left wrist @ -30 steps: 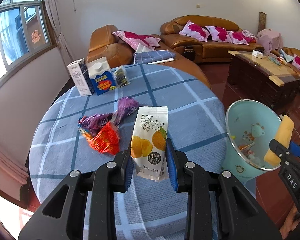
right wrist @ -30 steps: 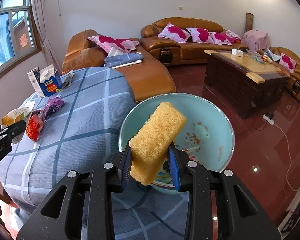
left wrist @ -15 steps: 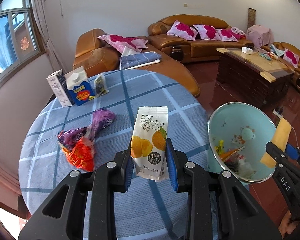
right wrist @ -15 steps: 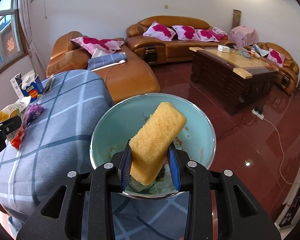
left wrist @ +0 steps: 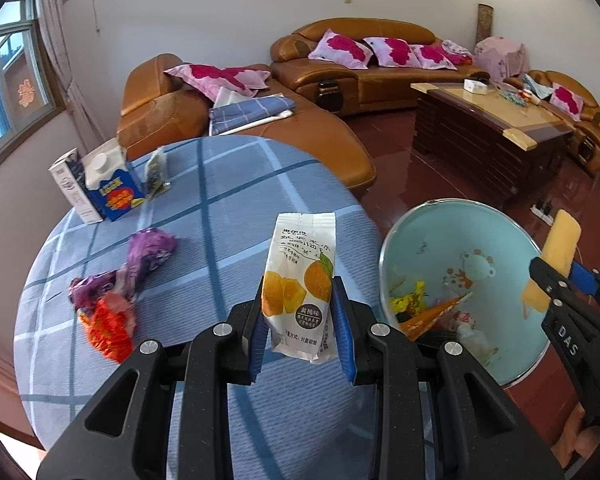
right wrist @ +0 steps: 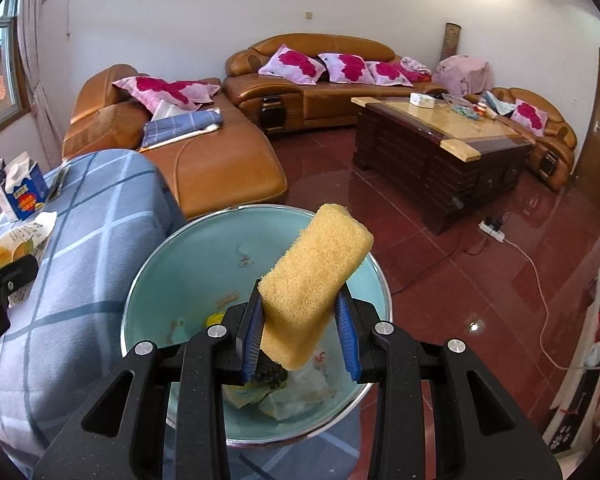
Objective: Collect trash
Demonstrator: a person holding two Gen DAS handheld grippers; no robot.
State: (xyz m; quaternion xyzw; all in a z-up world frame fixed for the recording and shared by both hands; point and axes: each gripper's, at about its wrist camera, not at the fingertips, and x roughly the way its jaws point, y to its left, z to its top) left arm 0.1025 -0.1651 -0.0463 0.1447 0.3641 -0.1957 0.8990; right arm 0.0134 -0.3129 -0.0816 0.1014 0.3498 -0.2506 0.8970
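My left gripper is shut on a white snack packet printed with orange fruit, held upright over the blue checked tablecloth. To its right stands a light-blue bin with wrappers inside, beside the table's edge. My right gripper is shut on a yellow sponge right above the same bin. Purple and red wrappers lie on the cloth to the left of the packet. The right gripper with the sponge also shows at the right edge of the left wrist view.
Two cartons and a small sachet stand at the table's far left. Brown leather sofas with pink cushions lie beyond. A dark wooden coffee table and a power strip with cable sit on the red floor.
Both grippers have shifted to the right. The bin now fills more of the left wrist view and sits directly under the sponge; the wrappers and cartons have slid leftward. Both grips are unchanged.
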